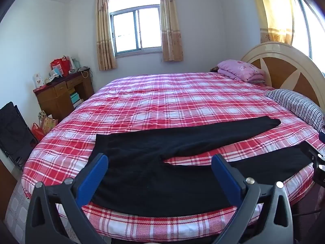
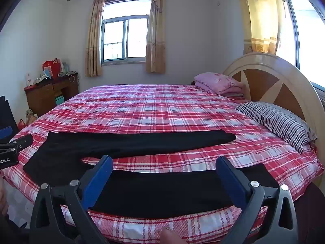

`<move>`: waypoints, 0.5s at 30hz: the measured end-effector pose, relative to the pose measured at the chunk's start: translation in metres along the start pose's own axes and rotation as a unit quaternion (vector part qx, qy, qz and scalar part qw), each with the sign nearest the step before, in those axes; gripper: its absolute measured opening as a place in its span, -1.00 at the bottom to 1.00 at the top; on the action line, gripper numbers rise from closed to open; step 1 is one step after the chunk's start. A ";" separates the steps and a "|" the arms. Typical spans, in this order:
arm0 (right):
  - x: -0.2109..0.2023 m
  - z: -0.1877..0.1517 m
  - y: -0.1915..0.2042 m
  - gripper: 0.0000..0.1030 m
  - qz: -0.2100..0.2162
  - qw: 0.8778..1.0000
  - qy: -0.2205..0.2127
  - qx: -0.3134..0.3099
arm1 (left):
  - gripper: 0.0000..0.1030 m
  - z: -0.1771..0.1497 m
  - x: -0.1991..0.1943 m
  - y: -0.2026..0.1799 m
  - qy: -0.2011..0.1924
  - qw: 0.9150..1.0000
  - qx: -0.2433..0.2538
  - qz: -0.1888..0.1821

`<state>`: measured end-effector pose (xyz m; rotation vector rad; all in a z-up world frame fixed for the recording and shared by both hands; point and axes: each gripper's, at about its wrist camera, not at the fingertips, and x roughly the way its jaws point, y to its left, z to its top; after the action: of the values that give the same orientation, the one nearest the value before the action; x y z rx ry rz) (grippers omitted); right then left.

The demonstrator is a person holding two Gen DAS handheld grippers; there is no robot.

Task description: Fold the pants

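Both grippers hang above the bed's near edge, jaws spread wide and empty: left gripper (image 1: 160,166) over the waist of the black pants (image 1: 162,148), right gripper (image 2: 164,169) over the nearer leg. Pants lie flat on the plaid bed (image 1: 172,101), legs splayed toward the headboard (image 2: 262,77).

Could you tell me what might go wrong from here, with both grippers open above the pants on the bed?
1. The near leg of the pants lies close to the mattress edge, so a clumsy pull could drag it off the bed.
2. The left gripper and right gripper are wide open and may pinch the plaid sheet along with the cloth.
3. The two legs are spread apart, so lifting only one end could leave the fold crooked.
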<state>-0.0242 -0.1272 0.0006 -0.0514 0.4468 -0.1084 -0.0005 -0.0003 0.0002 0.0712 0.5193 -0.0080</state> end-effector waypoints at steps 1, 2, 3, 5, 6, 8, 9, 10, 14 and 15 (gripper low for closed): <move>0.000 0.000 0.000 0.98 0.000 1.000 0.001 0.001 | 1.00 0.000 -0.001 0.000 -0.002 1.000 0.002 0.003; 0.000 0.000 0.000 0.98 0.000 1.000 0.001 0.000 | 1.00 0.000 -0.002 -0.001 -0.004 1.000 0.004 0.006; 0.000 0.000 0.000 0.98 0.000 1.000 0.001 0.001 | 1.00 0.000 0.000 0.001 0.009 1.000 -0.008 -0.005; 0.000 0.000 0.000 0.98 0.000 1.000 0.001 0.000 | 1.00 0.000 0.000 0.002 0.008 1.000 -0.008 -0.002; 0.000 0.000 0.000 0.98 -0.001 1.000 0.001 0.000 | 1.00 0.002 0.002 0.001 0.009 1.000 -0.007 -0.004; 0.001 0.000 0.000 0.98 -0.001 1.000 0.001 0.000 | 1.00 0.002 0.004 0.002 0.010 1.000 -0.007 -0.004; 0.000 0.000 0.000 0.98 -0.001 1.000 0.001 0.000 | 1.00 0.003 0.005 0.003 0.010 1.000 -0.007 -0.004; 0.001 0.001 0.000 0.98 -0.001 1.000 0.001 0.000 | 1.00 0.000 0.001 0.000 0.005 1.000 -0.003 -0.002; 0.002 -0.001 0.001 0.98 -0.001 1.000 0.003 -0.002 | 1.00 -0.001 0.002 0.002 0.007 1.000 0.000 0.000; 0.003 -0.002 -0.001 0.98 -0.001 1.000 0.004 -0.002 | 1.00 -0.001 0.002 0.002 0.008 1.000 0.001 0.001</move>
<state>-0.0225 -0.1282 -0.0027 -0.0550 0.4547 -0.1090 0.0006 0.0020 -0.0015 0.0729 0.5354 -0.0061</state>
